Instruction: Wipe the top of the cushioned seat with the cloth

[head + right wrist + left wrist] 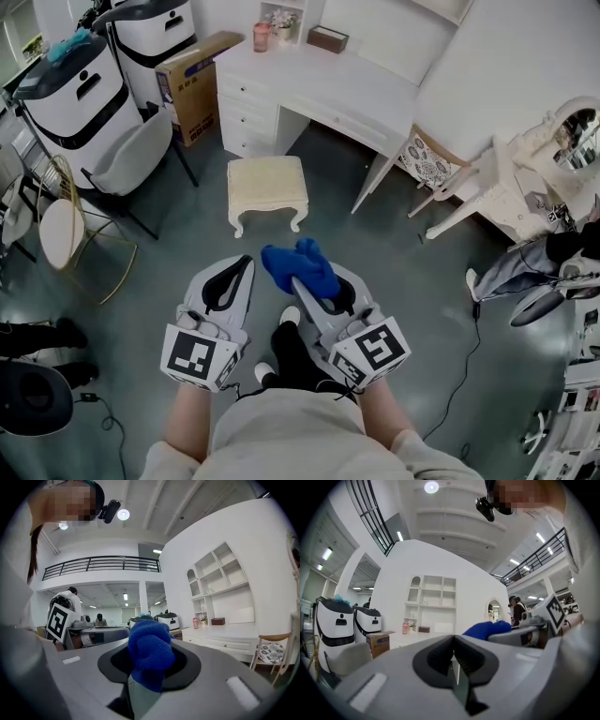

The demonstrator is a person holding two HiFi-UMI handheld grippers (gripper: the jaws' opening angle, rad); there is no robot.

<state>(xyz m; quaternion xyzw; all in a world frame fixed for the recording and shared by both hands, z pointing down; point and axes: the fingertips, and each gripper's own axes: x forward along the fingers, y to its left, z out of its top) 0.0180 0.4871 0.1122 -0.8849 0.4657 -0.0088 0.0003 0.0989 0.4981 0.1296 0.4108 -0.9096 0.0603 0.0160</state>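
1. Right gripper is clamped on a bunched blue cloth.
2. Left gripper has its jaws together, empty.
3. Cushioned seat stands farther ahead, apart from both.
4. Cardboard box stands far left, contents hidden.

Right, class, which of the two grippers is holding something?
The right gripper, shut on the blue cloth; the left gripper is shut with nothing between its jaws.

Your left gripper points forward, roughly level, jaws closed together with nothing between them. Your right gripper is held just beside it, jaws clamped on the blue cloth. Both forearms are bare.
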